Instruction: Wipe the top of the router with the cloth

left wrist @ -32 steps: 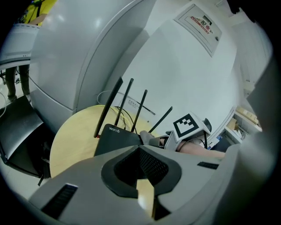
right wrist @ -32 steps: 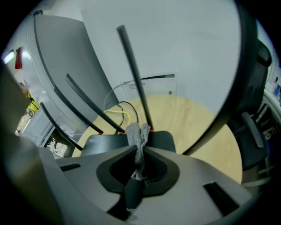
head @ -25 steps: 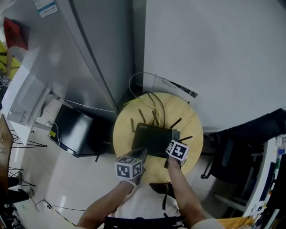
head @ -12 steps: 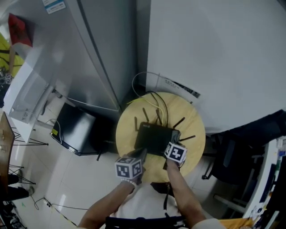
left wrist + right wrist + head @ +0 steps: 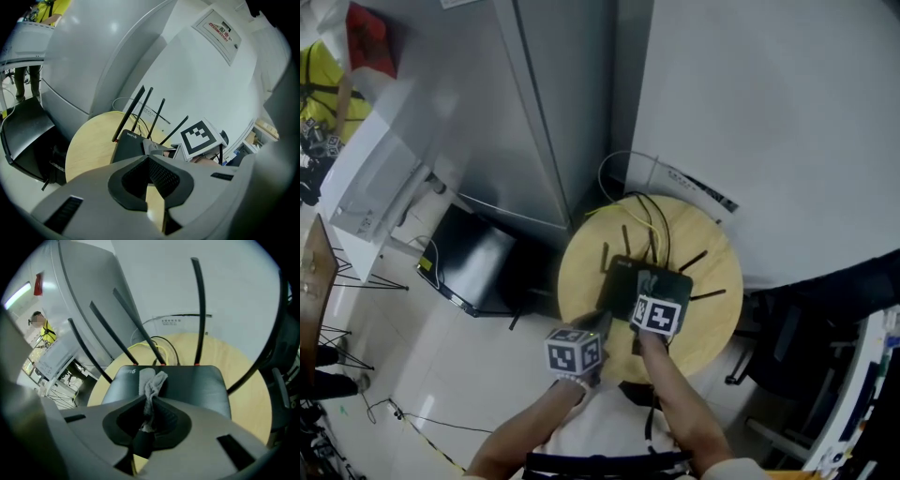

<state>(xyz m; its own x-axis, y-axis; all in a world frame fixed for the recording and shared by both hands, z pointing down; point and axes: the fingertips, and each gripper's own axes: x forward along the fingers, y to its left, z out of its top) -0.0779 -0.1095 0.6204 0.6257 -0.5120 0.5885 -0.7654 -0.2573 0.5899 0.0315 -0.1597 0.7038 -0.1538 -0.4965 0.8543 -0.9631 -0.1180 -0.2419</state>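
The right gripper (image 5: 149,403) pinches the cloth (image 5: 153,379) on the router (image 5: 199,385). The left gripper (image 5: 148,158), at the router's 7 o'clock, is closed and empty.

Routers: one flat black plastic router (image 5: 187,385), at the table's centre.
Antennas: five thin black rod antennas (image 5: 199,310), counted in the right gripper view.
Cloths: one small crumpled grey-white cloth (image 5: 152,380).
Tables: one round pale wooden table (image 5: 581,281).
Grippers: two, the left gripper (image 5: 147,156) at the table's 7 o'clock edge and the right gripper (image 5: 150,399) over the router.
Marker cubes: two, one per gripper.
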